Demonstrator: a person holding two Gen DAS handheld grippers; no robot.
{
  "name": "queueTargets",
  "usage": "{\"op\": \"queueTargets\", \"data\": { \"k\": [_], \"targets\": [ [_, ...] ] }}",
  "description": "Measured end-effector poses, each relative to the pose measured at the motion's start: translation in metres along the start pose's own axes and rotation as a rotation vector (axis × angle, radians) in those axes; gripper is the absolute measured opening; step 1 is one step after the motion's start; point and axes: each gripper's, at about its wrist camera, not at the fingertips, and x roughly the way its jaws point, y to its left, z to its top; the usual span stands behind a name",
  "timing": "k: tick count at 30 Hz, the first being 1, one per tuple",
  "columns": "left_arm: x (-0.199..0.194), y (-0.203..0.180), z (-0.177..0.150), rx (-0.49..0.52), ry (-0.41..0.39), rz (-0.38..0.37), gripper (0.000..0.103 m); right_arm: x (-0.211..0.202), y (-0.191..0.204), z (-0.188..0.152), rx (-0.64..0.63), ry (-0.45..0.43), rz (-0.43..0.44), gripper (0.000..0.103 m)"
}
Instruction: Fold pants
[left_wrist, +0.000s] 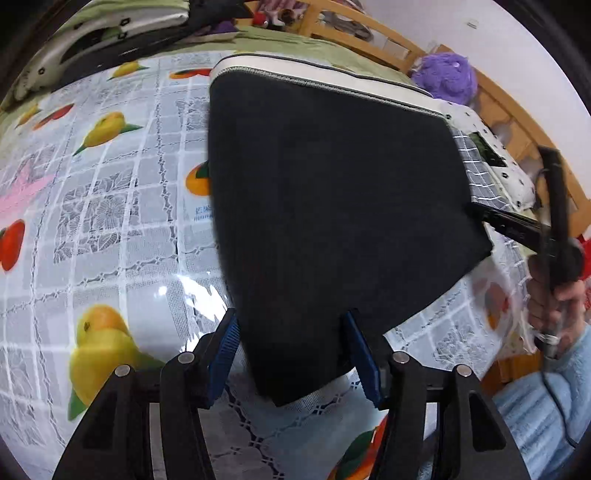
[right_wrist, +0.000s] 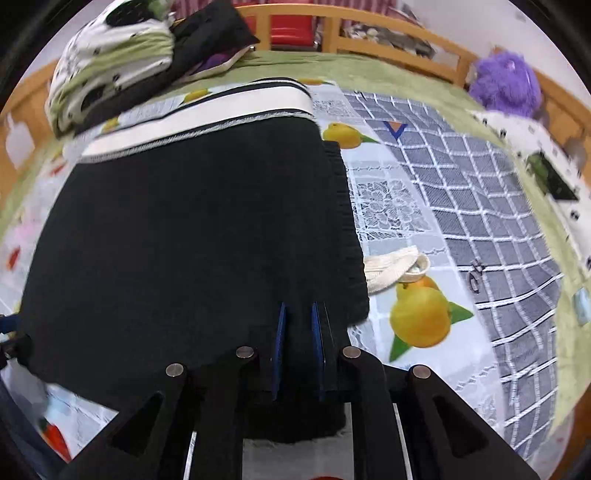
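The black pants (left_wrist: 332, 192) lie folded on a fruit-print tablecloth (left_wrist: 110, 206), their white waistband (left_wrist: 317, 75) at the far end. My left gripper (left_wrist: 291, 332) is open, its blue pads either side of the pants' near corner. My right gripper (right_wrist: 300, 321) is shut on the pants (right_wrist: 192, 236) at their near right edge, the blue pads pinching the cloth. The right gripper also shows in the left wrist view (left_wrist: 476, 210), at the pants' right edge. A white drawstring (right_wrist: 395, 271) sticks out at the pants' right side.
A grey checked cloth (right_wrist: 480, 206) lies right of the pants. A bundle of bedding and dark clothes (right_wrist: 122, 62) sits at the back left. A purple plush toy (right_wrist: 506, 83) and a wooden bed rail (right_wrist: 399, 48) are at the back.
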Motion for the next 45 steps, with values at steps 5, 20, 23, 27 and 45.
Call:
{"op": "queueTargets", "data": {
  "k": [5, 20, 23, 27, 45],
  "targets": [
    [-0.043, 0.0, 0.016, 0.033, -0.06, 0.028, 0.055, -0.026, -0.02, 0.002, 0.08, -0.033, 0.066, 0.02],
    [-0.098, 0.042, 0.099, 0.047, -0.126, -0.001, 0.061, -0.002, -0.046, 0.066, 0.234, -0.04, 0.222, 0.061],
    [-0.056, 0.048, 0.105, 0.028, -0.065, -0.061, 0.061, 0.033, -0.043, 0.066, 0.24, 0.029, 0.213, 0.061],
    [0.0, 0.059, 0.111, 0.003, 0.006, -0.134, 0.06, 0.058, -0.041, 0.061, 0.223, 0.002, 0.216, 0.072],
    [-0.005, 0.097, 0.141, -0.053, -0.091, -0.335, 0.012, 0.035, -0.03, 0.074, 0.342, -0.014, 0.549, 0.025]
  ]
}}
